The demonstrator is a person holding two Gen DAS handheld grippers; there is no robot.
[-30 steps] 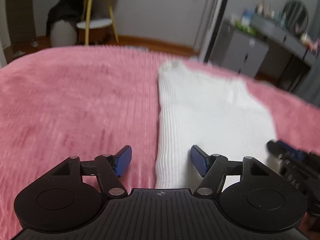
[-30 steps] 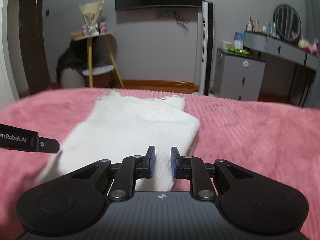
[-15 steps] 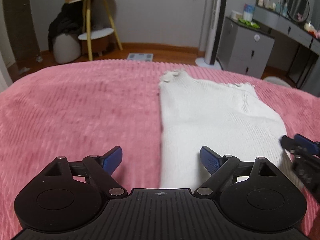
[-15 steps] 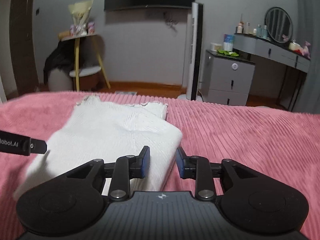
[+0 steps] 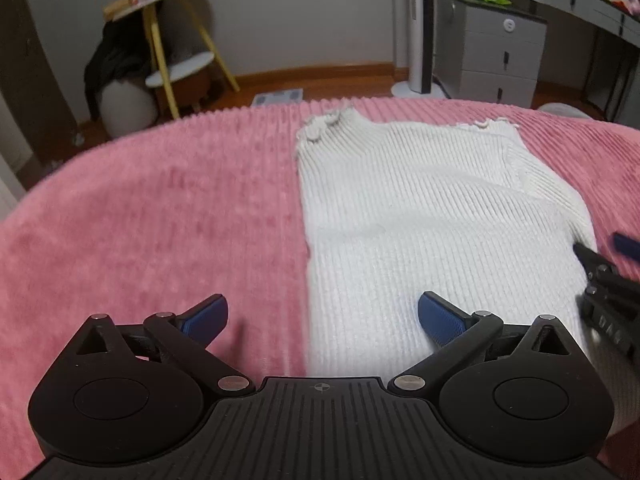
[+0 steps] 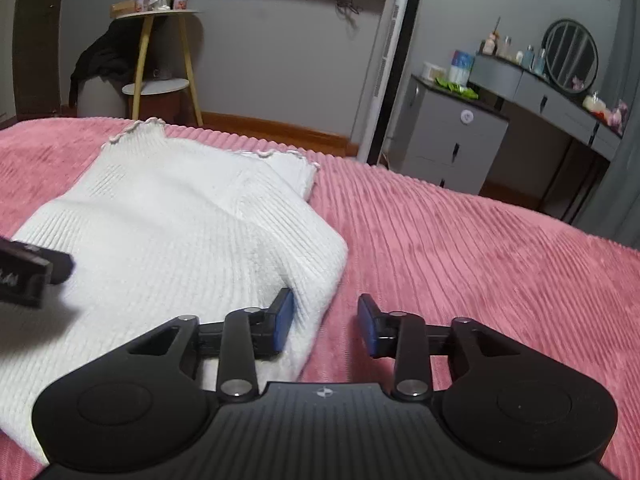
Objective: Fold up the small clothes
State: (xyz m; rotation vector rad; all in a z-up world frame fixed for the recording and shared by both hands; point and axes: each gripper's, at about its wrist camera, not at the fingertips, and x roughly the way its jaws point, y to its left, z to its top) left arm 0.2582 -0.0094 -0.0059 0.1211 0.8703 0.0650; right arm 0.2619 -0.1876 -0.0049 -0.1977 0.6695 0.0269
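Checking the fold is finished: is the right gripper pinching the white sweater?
No, the right gripper has opening jaws straddling the white sweater's edge, pads not pressing it.

1. My left camera sits right behind my left fingers point(image 5: 440, 320). It looks down, close over the pink bed point(image 5: 140, 220).
2. My right camera sits behind my right fingers point(image 6: 284, 320) and looks flatter, toward the far wall.
3. Both see the white sweater point(image 5: 420, 216), point(image 6: 168, 224) and the yellow-legged table point(image 5: 160, 20) in the upper left of the frame.
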